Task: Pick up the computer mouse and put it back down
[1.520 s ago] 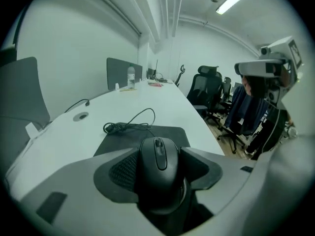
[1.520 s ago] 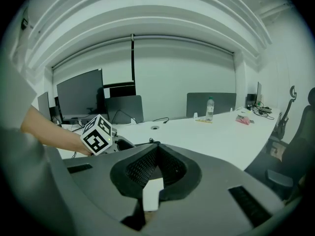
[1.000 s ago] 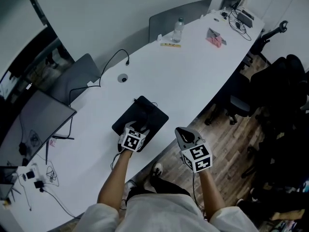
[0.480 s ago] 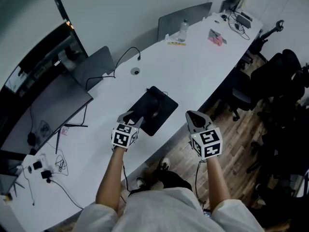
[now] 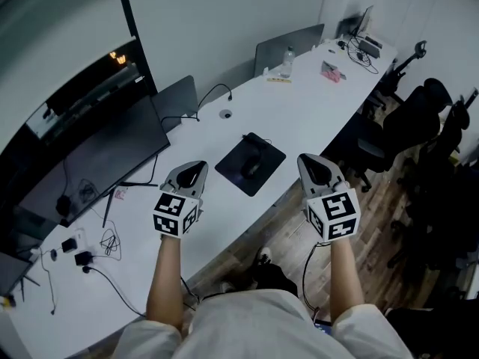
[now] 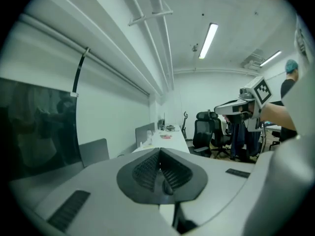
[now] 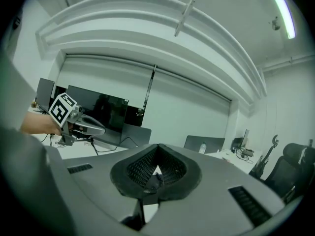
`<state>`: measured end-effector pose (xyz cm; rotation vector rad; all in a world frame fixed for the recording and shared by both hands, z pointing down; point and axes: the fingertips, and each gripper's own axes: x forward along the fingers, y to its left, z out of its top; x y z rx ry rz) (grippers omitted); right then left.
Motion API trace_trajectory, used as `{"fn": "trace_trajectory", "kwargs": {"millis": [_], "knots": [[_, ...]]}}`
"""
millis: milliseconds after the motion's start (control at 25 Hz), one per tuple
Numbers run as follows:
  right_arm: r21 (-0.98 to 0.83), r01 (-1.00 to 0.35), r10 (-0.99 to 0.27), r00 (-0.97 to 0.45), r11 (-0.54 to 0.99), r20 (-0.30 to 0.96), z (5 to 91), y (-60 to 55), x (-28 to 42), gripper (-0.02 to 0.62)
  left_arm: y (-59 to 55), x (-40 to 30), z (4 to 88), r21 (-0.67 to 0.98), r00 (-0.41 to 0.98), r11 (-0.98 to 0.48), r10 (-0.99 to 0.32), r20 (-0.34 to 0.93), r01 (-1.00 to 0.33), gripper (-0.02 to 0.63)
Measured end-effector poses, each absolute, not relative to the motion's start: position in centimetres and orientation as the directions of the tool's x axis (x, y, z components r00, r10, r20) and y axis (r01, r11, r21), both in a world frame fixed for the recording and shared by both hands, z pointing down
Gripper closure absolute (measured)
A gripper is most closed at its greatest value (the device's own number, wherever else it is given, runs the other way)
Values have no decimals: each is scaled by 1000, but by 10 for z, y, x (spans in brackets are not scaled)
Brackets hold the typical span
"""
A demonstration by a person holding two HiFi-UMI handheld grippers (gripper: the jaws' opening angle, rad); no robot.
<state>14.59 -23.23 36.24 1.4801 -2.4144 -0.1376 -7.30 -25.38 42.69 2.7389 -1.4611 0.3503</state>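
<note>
A black computer mouse lies on a black mouse pad on the long white table. Both grippers hang in the air, pulled back from the pad toward the person. My left gripper is left of the pad; its jaws are closing together, and in the left gripper view the pads meet with nothing between them. My right gripper is right of the pad, past the table's edge, shut and empty in its own view. Each gripper shows in the other's view: the right gripper, the left gripper.
A large dark monitor stands at the table's left, with cables and small devices near it. A water bottle and a pink item sit at the far end. Black office chairs crowd the wooden floor on the right.
Both grippers have risen and drawn back from the mouse pad. The left gripper, earlier down at the mouse, has come away and shut. The mouse stays on the pad.
</note>
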Motion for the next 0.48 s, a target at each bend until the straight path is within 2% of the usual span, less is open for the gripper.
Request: {"fn": "trace_trajectory", "kwargs": {"millis": [240, 480], "knots": [[300, -833, -885, -436, 466, 164, 336, -188, 113, 581, -200, -97, 364, -190, 531, -538, -842, 91, -821, 588], [338, -811, -877, -459, 479, 142, 319, -157, 89, 581, -163, -102, 332, -272, 543, -534, -839, 47, -801, 588]]}}
